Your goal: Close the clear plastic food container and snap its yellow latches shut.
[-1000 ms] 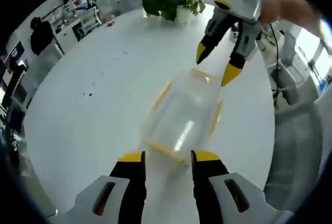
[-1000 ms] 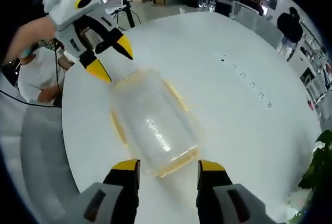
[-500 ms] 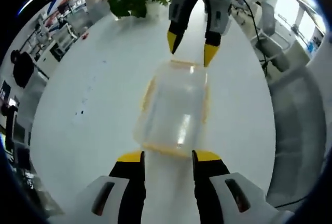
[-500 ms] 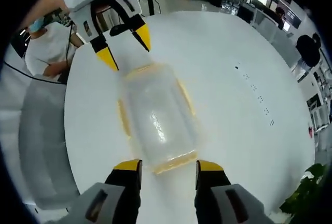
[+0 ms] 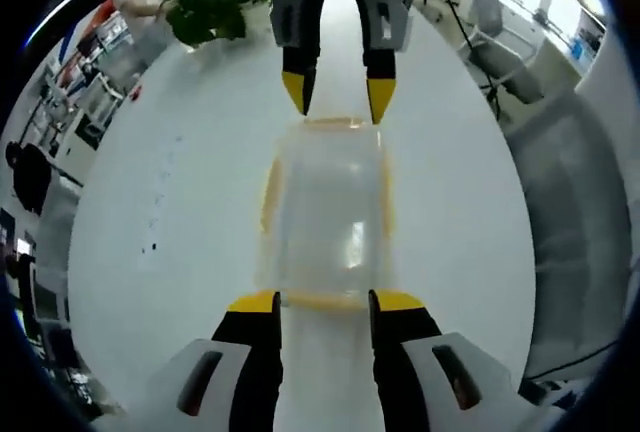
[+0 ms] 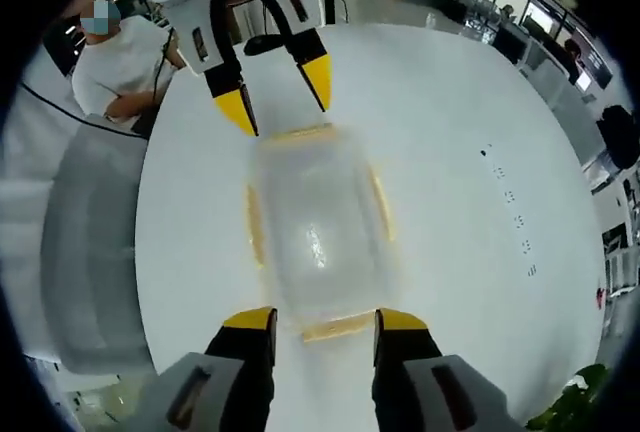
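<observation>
The container (image 5: 325, 217) lies on the white table (image 5: 180, 212) with its lid on, its long axis running straight from one gripper to the other. The left gripper (image 5: 322, 301) stands at one short end, the right gripper (image 6: 313, 320) at the opposite one, each with jaws apart straddling that end's yellow latch (image 6: 338, 328). Both look equally near, so I judge either end could be pressed next.

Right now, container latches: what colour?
Yellow latches on the container; clearest in left gripper view.

Left hand-held gripper (image 5: 322, 301) and right hand-held gripper (image 6: 314, 319): grey-white shells; black jaws; yellow tips
</observation>
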`<state>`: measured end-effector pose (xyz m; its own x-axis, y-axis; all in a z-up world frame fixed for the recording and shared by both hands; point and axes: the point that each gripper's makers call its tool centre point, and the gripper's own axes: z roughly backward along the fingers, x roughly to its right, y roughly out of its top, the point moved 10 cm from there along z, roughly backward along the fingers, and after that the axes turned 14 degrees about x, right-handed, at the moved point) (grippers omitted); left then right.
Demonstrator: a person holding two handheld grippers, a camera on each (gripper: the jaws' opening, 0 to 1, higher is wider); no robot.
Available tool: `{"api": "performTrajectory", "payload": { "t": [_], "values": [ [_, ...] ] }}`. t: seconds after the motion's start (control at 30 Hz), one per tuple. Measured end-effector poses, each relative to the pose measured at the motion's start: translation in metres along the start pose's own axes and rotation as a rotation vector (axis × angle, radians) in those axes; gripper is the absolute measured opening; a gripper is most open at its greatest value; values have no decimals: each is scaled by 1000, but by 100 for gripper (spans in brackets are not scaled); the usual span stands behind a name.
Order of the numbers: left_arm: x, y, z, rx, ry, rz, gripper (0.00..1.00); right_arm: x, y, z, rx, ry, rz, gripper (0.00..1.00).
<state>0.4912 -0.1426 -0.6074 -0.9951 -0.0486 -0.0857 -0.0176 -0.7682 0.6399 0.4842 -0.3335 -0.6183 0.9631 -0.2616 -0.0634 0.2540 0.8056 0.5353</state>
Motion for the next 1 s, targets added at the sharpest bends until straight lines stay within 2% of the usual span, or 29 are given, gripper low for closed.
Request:
{"api": "performTrajectory", "payload": {
  "t": [0.03,0.1,0.23,0.33,0.43,0.5,0.77,0.87,0.93,1.0],
  "values": [
    [-1,1,-1,4,0,-4,32,2,2,-1,2,0,4,35],
    [-5,3,-3,2,26,-67,30,3,5,-3,16,6,2,32],
    [-3,8,-10,27,2,-45,33,2,13,-10,40,30,5,32],
    [-2,10,-15,31,3,-74,31,2,18,-16,52,37,14,31],
    [0,14,-19,61,4,-60,31,4,22,-20,73,40,5,31],
    [0,17,-21,88,6,-51,31,3,27,-22,110,41,5,32],
    [0,25,-31,121,0,-36,31,3,32,-30,117,56,-4,29],
    [0,27,-35,133,-4,-23,31,3,31,-32,96,56,28,29],
    [-1,28,-37,140,-1,-3,31,5,31,-32,119,59,-4,30],
    [1,29,-40,136,-5,-10,31,7,31,-32,118,53,4,29]
  ]
}}
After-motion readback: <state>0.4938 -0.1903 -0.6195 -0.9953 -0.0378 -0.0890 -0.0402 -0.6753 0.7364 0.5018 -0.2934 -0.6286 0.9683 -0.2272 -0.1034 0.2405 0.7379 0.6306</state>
